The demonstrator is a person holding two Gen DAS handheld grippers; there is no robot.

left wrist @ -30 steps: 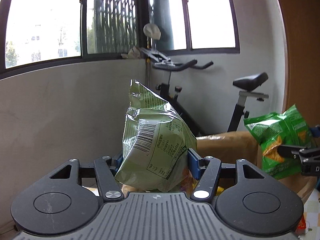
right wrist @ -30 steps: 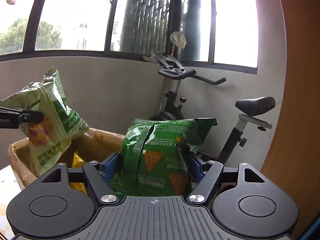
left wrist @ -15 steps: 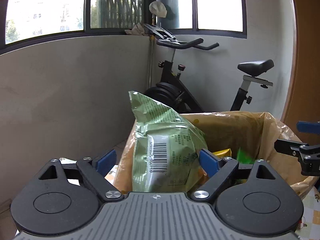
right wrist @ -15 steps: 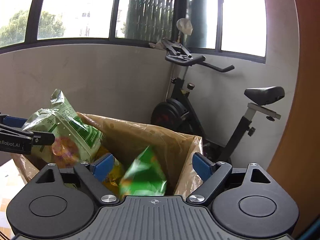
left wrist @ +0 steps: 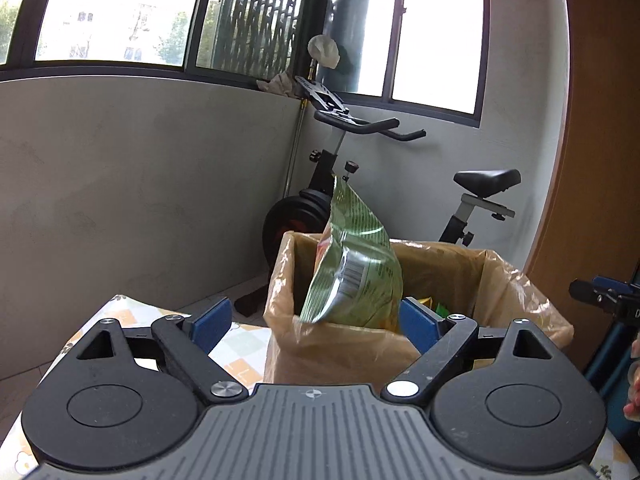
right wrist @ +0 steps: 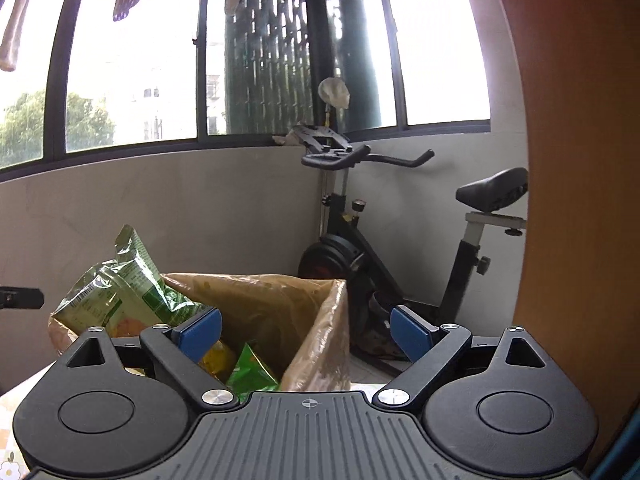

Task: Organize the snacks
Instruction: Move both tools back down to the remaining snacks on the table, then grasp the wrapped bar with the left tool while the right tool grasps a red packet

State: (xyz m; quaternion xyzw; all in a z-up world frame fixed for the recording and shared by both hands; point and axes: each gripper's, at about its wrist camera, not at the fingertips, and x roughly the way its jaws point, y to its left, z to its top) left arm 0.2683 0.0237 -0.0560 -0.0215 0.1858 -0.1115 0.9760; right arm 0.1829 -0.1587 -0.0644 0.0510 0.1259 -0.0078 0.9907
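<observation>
Both grippers are empty over a brown paper bag (left wrist: 340, 352) that stands at lower centre of each view. The left gripper (left wrist: 316, 320) has its fingers spread wide, and a pale green snack pack (left wrist: 356, 280) sits tilted at the bag's near rim between them; neither pad appears to press on it, so it looks released, part in and part above the mouth. In the right view the same pale pack (right wrist: 120, 300) pokes up at the bag's left edge. The right gripper (right wrist: 306, 330) holds nothing and its jaws are opening; below them a dark green pack (right wrist: 252, 372) and something yellow (right wrist: 218, 356) lie inside the bag (right wrist: 316, 332). So at least three snacks appear to be in or going into the bag. Whether more wait on the patterned tabletop (left wrist: 236, 344) cannot be told; none show. An exercise bike (left wrist: 400, 184) stands behind, against the wall.
</observation>
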